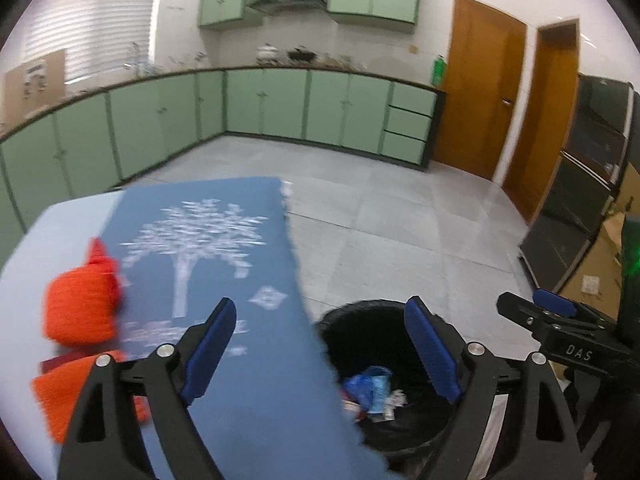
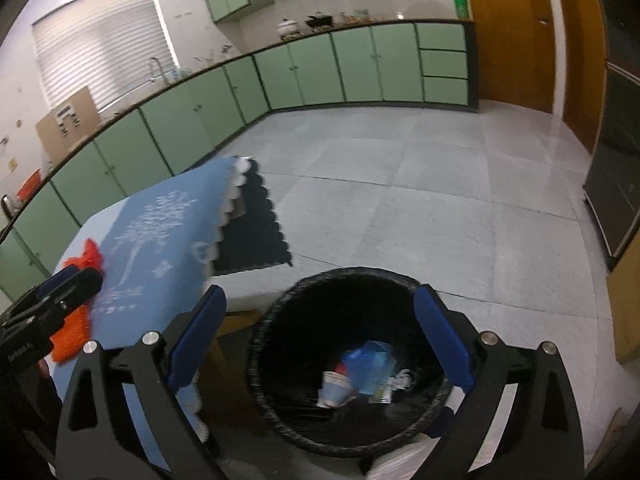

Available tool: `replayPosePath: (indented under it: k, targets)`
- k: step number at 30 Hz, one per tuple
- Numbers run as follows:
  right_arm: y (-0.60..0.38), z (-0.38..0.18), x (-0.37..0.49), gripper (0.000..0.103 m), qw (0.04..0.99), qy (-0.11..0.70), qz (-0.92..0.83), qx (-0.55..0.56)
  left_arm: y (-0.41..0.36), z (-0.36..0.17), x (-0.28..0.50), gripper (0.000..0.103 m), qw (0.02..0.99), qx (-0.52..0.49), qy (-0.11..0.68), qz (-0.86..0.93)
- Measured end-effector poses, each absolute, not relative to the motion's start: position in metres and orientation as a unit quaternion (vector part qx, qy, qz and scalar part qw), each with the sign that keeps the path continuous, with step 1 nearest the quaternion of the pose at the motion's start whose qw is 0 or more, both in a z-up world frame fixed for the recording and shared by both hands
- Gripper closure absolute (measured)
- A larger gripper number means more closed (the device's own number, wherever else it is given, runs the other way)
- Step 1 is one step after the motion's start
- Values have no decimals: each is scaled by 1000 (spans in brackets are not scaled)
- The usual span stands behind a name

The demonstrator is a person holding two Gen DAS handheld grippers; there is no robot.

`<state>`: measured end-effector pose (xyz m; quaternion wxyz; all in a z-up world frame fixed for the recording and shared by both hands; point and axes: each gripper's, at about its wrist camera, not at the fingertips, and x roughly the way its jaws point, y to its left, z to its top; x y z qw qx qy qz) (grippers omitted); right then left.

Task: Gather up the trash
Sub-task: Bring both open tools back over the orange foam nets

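Observation:
A black trash bin (image 2: 276,320) stands on the floor beside the table; it also shows in the left wrist view (image 1: 360,312). Inside lie a blue wrapper (image 2: 368,364), a white paper cup (image 2: 334,388) and crumpled paper (image 2: 402,380); the blue wrapper shows in the left wrist view too (image 1: 368,390). My right gripper (image 2: 320,336) is open and empty, right above the bin's mouth. My left gripper (image 1: 320,344) is open and empty, above the table's right edge and the bin. An orange knitted cloth (image 1: 80,312) lies on the table at left.
The table carries a blue cloth with a white tree print (image 1: 208,248). Green base cabinets (image 1: 280,104) run along the far walls. Wooden doors (image 1: 480,88) stand at right. A dark glass cabinet (image 1: 580,184) and cardboard boxes are at far right. Grey tiled floor (image 2: 400,184) lies beyond.

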<state>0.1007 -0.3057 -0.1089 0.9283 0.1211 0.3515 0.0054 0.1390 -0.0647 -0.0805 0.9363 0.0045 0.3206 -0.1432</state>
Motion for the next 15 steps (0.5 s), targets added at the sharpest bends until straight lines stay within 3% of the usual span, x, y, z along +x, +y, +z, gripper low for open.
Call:
replayPosePath:
  k: [15]
  targets:
    - [-195,-97,101,11,930,344,98,79,66,-86,103,18,949,-1,315,-4]
